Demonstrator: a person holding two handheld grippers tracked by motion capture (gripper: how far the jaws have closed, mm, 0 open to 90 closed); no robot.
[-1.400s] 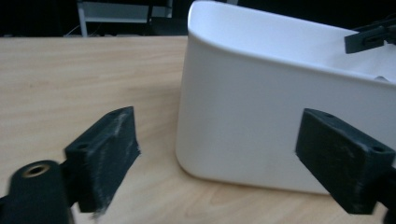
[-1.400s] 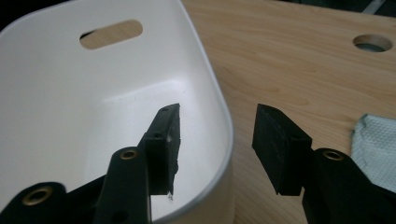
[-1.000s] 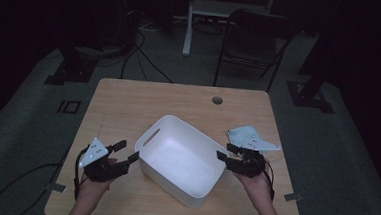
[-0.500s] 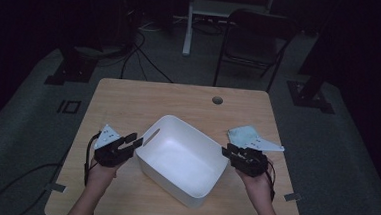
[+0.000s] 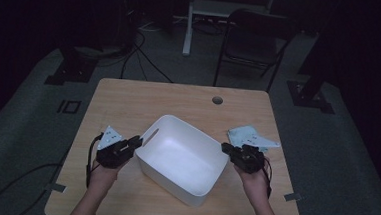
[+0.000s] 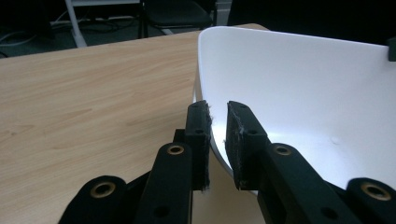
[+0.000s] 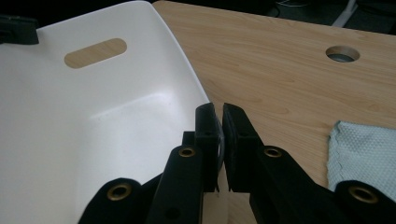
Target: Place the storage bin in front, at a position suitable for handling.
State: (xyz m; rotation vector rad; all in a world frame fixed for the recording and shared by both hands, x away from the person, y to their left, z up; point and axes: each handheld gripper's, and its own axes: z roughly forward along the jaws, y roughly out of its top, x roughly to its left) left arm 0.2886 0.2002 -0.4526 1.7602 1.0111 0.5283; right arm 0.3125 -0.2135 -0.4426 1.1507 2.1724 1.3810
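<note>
Bin: white tub point(image 5: 183, 159) sits on counter point(image 5: 178, 104) betw. both hands, its rim in each grip.
Left hand-held gripper point(image 5: 135, 141): jaws have just been closing, now pinching tub wall point(image 6: 212, 135), slim gap still visible.
Right hand-held gripper point(image 5: 226, 149): jaws just closed too, clamped tight on opposite rim point(image 7: 205, 100).
Risk 1: thin, slick rim, so tub may slip out if lifted unevenly.
Risk 2: left bite looks shallow; could tilt twd that side.
Risk 3: cloth point(image 5: 251, 138) just beyond right hand-held gripper, may snag.
</note>
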